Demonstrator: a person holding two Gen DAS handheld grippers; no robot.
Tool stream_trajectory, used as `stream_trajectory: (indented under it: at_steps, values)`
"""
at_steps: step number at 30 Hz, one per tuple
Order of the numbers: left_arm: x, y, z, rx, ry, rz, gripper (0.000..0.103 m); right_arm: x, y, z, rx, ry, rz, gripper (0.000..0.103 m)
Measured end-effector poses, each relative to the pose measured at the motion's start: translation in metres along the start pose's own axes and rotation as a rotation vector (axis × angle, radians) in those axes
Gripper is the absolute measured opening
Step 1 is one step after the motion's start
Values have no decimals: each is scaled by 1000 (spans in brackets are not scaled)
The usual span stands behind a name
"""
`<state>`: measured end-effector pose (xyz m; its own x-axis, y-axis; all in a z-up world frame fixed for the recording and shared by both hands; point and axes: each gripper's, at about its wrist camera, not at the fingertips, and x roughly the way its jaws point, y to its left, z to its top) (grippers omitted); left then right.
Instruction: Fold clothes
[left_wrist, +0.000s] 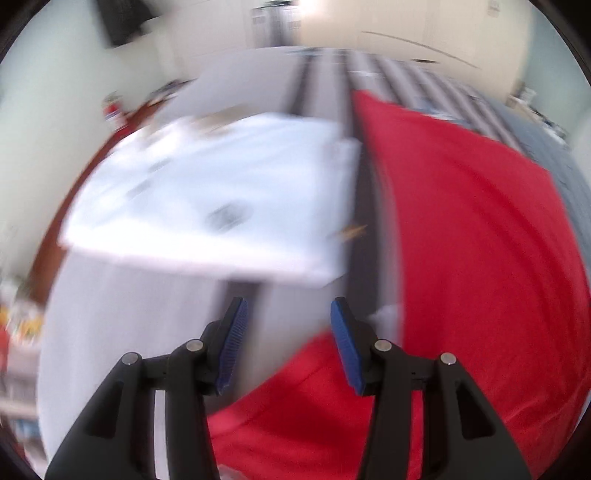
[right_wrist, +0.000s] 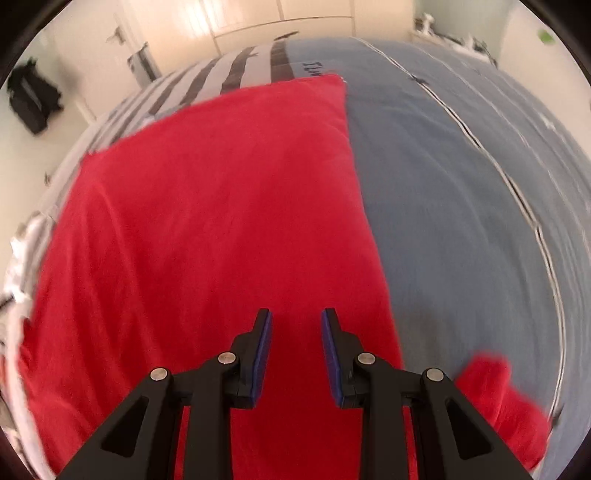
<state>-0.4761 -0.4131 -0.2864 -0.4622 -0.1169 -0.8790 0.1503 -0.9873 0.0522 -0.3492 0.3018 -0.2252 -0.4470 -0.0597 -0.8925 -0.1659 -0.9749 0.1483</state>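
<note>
In the right wrist view a red garment (right_wrist: 221, 206) lies spread flat over the middle and left of the frame on a bed cover (right_wrist: 461, 221) that is blue-grey on the right and striped dark and pale toward the upper left; a loose red part of it shows at the lower right edge. The right gripper (right_wrist: 295, 321) points down over the near part of the red cloth, its blue-padded jaws apart with nothing between them. In the blurred left wrist view the same red garment (left_wrist: 472, 229) fills the right side and the lower middle, while a folded white garment (left_wrist: 221, 192) with dim dark marks lies just beside it at centre left, a strip of the striped cover between them. The left gripper (left_wrist: 288, 306) stands at the bottom centre, jaws apart and empty, over the pale cover at the red cloth's edge
</note>
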Motion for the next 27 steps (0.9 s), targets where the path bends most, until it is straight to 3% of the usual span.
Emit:
stream_trajectory:
  at_steps: [3, 9, 12, 20, 22, 25, 27]
  values:
    - [-12, 35, -38, -80, 28, 35, 44, -23, 15, -23, -25, -32, -11, 25]
    - [-15, 68, -93, -200, 69, 9, 46, -37, 30, -73, 29, -1, -7, 26]
    - [-3, 85, -101, -270, 78, -45, 52, -40, 31, -94, 53, 23, -17, 26]
    - [17, 81, -100, -252, 43, -163, 51, -65, 25, -123, 68, 5, -57, 27]
    - [20, 77, -99, -224, 31, -171, 27, -69, 23, -128, 74, 2, -69, 26]
    - [17, 75, -93, -214, 15, -176, 8, -75, 19, -130, 100, -11, -73, 26]
    - [10, 76, -89, -221, 4, -171, 6, -77, 16, -131, 116, -17, -72, 26]
